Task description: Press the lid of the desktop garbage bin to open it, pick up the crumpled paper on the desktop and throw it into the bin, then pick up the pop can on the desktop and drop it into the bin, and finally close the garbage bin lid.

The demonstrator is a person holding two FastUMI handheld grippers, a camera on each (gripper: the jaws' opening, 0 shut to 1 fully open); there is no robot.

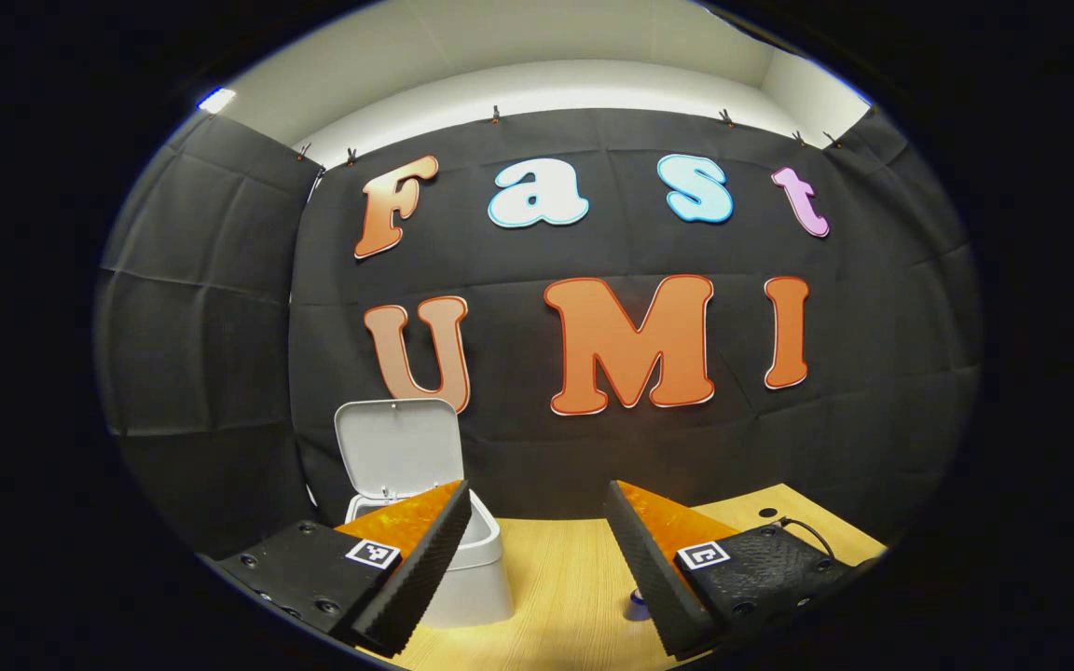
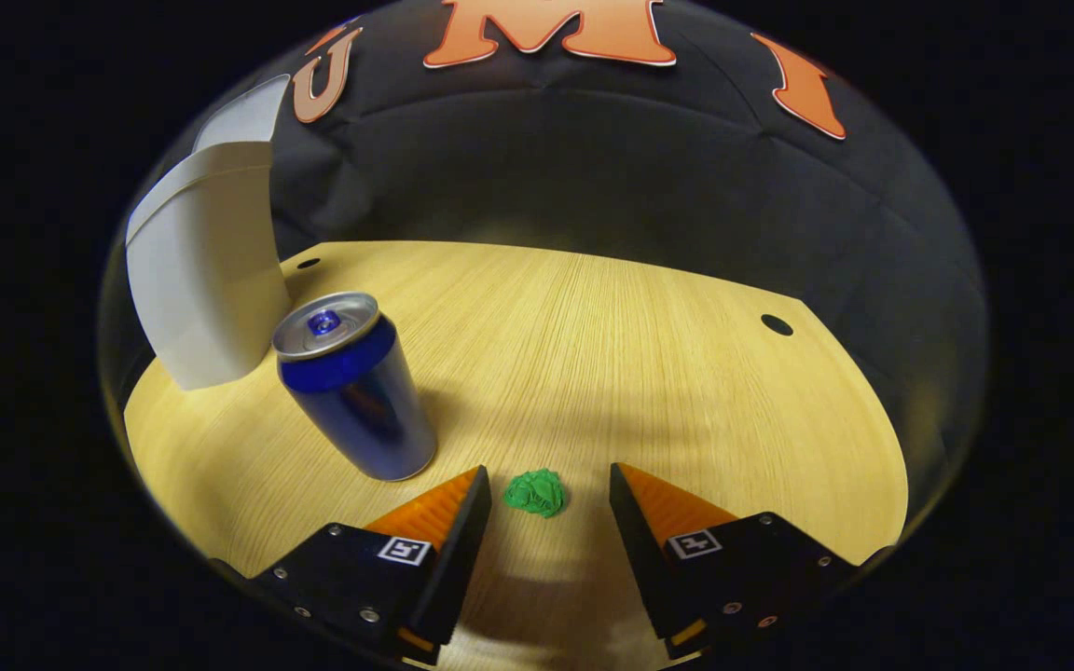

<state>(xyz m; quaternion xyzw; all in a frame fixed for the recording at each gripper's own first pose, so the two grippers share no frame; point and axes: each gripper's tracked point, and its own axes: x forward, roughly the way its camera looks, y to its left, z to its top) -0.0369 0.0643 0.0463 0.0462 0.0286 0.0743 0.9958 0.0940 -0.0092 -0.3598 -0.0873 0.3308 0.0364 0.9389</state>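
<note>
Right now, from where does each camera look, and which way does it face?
Left gripper view: rides low over the table, facing level toward the booth wall and the bin with its lid raised; its own open fingers show below.
Right gripper view: sits higher, tilted down at the crumpled paper lying between its open fingers, the pop can left.
Shared: bin, table, wall.

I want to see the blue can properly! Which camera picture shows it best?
The right gripper view: the pop can stands whole and upright on the table, beside the bin. In the left gripper view, just a small blue bit peeks out by a finger.
</note>
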